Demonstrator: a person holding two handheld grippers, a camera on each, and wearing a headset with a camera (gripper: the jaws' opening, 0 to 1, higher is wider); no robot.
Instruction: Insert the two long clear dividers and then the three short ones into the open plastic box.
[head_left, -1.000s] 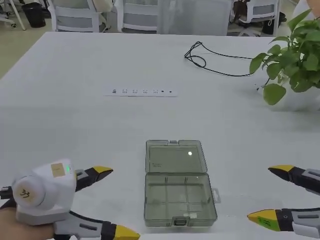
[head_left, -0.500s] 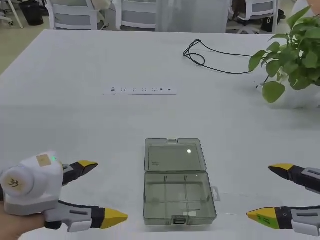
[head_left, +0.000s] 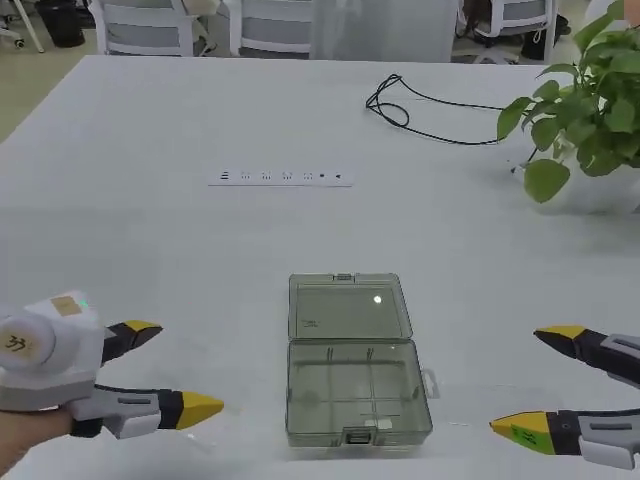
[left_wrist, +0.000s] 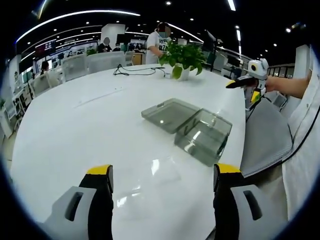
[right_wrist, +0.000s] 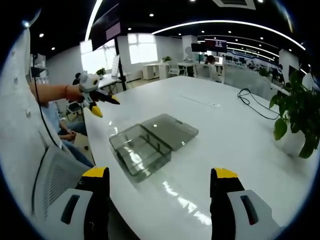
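Firstly, left gripper (head_left: 180, 367): you held it low over the white table (head_left: 150, 240), to the left of the plastic box (head_left: 300, 400) and well apart from it. Its jaws were spread wide with nothing between them, and the yellow tips pointed right, toward the box. Your hand (head_left: 20, 445) wrapped the grip at the lower left edge of the head view. In the right gripper view your bare forearm (right_wrist: 50, 92) reached out level from your side.

Right gripper (head_left: 522, 380): you held it at matching height on the box's right, also well apart. Its jaws were wide and empty, and the tips pointed left. In the left gripper view your forearm (left_wrist: 290, 85) was stretched out above the table edge.

Plastic box: it sat near the table's front edge, midway between the two grippers. It was open, with the lid (head_left: 350, 310) lying flat on the far side. Faint clear dividers (head_left: 368, 372) already crossed the base; how many, you could not tell.

Also on the table: a power strip (head_left: 280, 177) beyond the box, a looped black cable (head_left: 400, 110) farther back, and a potted plant (head_left: 580, 110) at far right.
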